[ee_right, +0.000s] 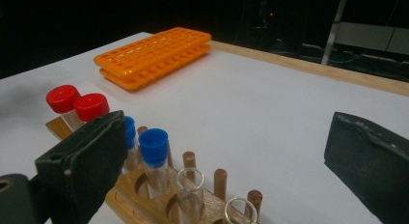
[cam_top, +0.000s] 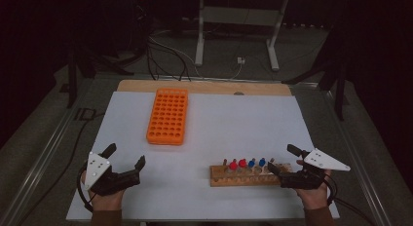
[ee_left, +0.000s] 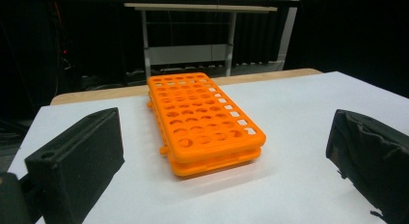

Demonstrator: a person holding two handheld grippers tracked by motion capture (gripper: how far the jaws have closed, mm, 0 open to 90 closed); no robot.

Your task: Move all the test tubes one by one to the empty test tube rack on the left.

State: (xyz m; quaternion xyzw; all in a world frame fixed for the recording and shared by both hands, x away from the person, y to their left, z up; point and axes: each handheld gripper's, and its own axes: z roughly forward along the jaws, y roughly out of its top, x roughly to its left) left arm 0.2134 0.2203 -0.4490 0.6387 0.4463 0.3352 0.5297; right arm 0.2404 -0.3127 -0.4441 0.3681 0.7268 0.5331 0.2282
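Right gripper [ee_right: 226,171]: two black padded jaws wide apart, nothing between the pads. Low wooden tube rack with short dowel pegs [ee_right: 144,197] sits at bottom left on the white table sheet [ee_right: 251,103]. In it, from far end: two red-capped tubes [ee_right: 77,104] side by side, a blue-capped tube partly hidden behind the left jaw, another blue-capped clear tube [ee_right: 154,151] upright in its hole, then two uncapped clear glass tubes [ee_right: 189,195], the nearest cut off by the frame edge. Flat orange plastic multi-hole tube rack [ee_right: 154,52] lies well apart at the far side, near the table's wooden edge strip [ee_right: 308,64].
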